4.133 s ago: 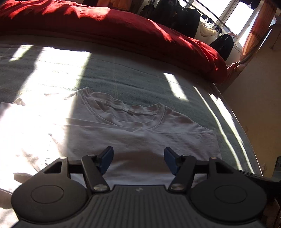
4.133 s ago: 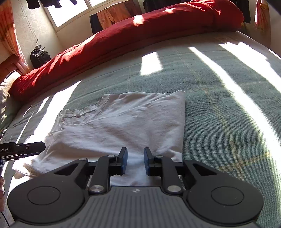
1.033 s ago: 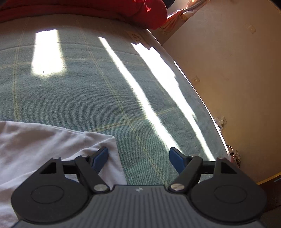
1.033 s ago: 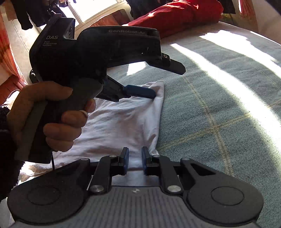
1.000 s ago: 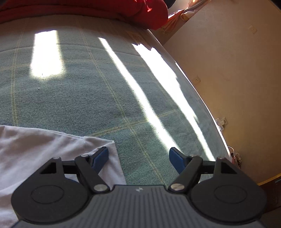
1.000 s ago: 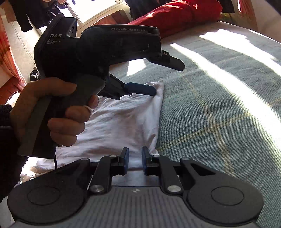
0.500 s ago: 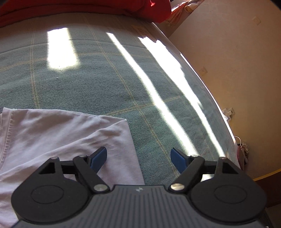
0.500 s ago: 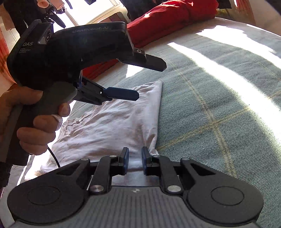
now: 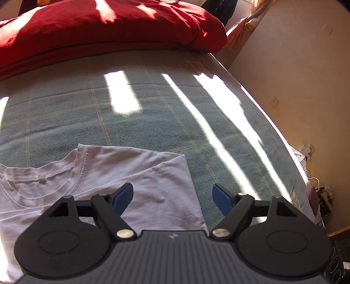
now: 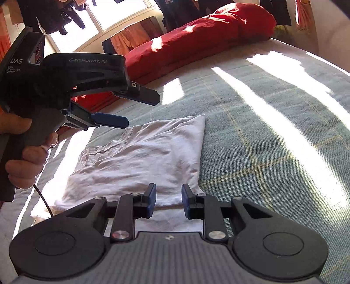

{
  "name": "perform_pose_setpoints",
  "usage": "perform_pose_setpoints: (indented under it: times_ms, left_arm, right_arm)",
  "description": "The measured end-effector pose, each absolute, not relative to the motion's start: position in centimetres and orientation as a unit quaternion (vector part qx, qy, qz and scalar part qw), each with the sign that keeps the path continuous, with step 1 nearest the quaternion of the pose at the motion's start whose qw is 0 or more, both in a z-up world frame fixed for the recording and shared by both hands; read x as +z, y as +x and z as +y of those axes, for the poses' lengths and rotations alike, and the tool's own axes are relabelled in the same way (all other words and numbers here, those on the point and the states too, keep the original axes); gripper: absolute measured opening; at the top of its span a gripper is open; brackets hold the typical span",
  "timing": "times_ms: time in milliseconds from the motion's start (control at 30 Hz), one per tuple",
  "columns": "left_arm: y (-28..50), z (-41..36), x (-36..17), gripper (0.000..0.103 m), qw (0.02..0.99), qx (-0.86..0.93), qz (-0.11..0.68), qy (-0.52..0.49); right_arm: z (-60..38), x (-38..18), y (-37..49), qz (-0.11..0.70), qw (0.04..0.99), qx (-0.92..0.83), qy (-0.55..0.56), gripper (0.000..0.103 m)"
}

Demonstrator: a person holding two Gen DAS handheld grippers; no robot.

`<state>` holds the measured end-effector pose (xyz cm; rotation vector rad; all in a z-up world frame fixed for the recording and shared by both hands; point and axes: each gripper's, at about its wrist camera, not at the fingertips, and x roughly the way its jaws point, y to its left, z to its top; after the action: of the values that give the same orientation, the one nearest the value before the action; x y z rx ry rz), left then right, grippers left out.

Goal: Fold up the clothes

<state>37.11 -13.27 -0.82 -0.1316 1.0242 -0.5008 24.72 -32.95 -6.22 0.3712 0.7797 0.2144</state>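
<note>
A white T-shirt [image 9: 153, 174] lies folded on the green checked blanket [image 9: 153, 122], collar to the left and a straight folded edge on the right. My left gripper [image 9: 172, 194] hovers open and wide above that right part of the shirt, holding nothing. In the right wrist view the same left gripper [image 10: 142, 110] hangs in the air beyond the shirt's [image 10: 142, 157] far left side, held by a hand [image 10: 28, 157]. My right gripper [image 10: 168, 201] sits low at the shirt's near hem, open by a narrow gap, with cloth showing between its fingers.
A red duvet [image 9: 98, 28] is rolled along the far side of the bed. The bed's right edge [image 9: 284, 139] drops beside a beige wall, with a socket and cables [image 9: 310, 161] low down. Dark clothes [image 10: 65, 15] hang at the window.
The left gripper has drawn back and risen from the shirt's far right corner, so the collar and duvet now show. The right gripper has stayed at the hem, its fingers slightly further apart.
</note>
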Motion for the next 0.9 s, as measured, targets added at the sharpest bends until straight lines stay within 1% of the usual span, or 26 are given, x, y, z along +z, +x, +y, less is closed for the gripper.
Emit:
perform_pose_setpoints:
  times_ms: [133, 200, 233, 333, 500, 600, 733, 800, 867, 900]
  left_arm:
    - [32.6, -9.9, 2.0, 0.081, 0.850, -0.211, 0.481, -0.035]
    - [30.3, -8.3, 3.4, 0.082, 0.855, -0.198, 0.478, -0.021]
    - [29.2, -7.5, 3.8, 0.083, 0.858, -0.192, 0.477, -0.015]
    - [26.4, -5.6, 2.4, 0.083, 0.864, -0.178, 0.470, -0.009]
    - [23.7, -5.1, -1.7, 0.083, 0.869, -0.165, 0.466, 0.008]
    - [23.6, -6.3, -3.5, 0.083, 0.875, -0.173, 0.452, 0.019]
    - [24.3, -8.5, -4.9, 0.083, 0.891, -0.181, 0.414, 0.032]
    - [25.3, -9.6, -5.2, 0.083, 0.900, -0.180, 0.395, 0.025]
    - [26.7, -10.7, -5.9, 0.083, 0.902, -0.192, 0.387, 0.009]
    - [27.3, -11.3, -6.4, 0.083, 0.901, -0.199, 0.385, 0.004]
  right_arm:
    - [-32.7, -3.3, 21.8, 0.368, 0.909, 0.099, 0.168, 0.029]
    - [-32.3, -2.0, 19.8, 0.357, 0.915, 0.106, 0.156, 0.032]
    - [-32.0, -1.5, 18.8, 0.356, 0.917, 0.108, 0.142, 0.036]
    - [-31.0, -1.5, 16.4, 0.368, 0.915, 0.119, 0.116, 0.038]
    - [-28.9, -4.3, 13.9, 0.416, 0.897, 0.124, 0.085, 0.039]
    - [-27.7, -6.0, 13.2, 0.434, 0.889, 0.130, 0.065, 0.047]
    - [-26.7, -8.1, 13.0, 0.449, 0.883, 0.134, 0.035, 0.049]
    - [-26.5, -8.5, 12.7, 0.442, 0.885, 0.142, 0.032, 0.055]
    - [-26.3, -8.7, 12.6, 0.438, 0.886, 0.148, 0.032, 0.066]
    - [-26.2, -8.8, 12.5, 0.436, 0.887, 0.151, 0.031, 0.068]
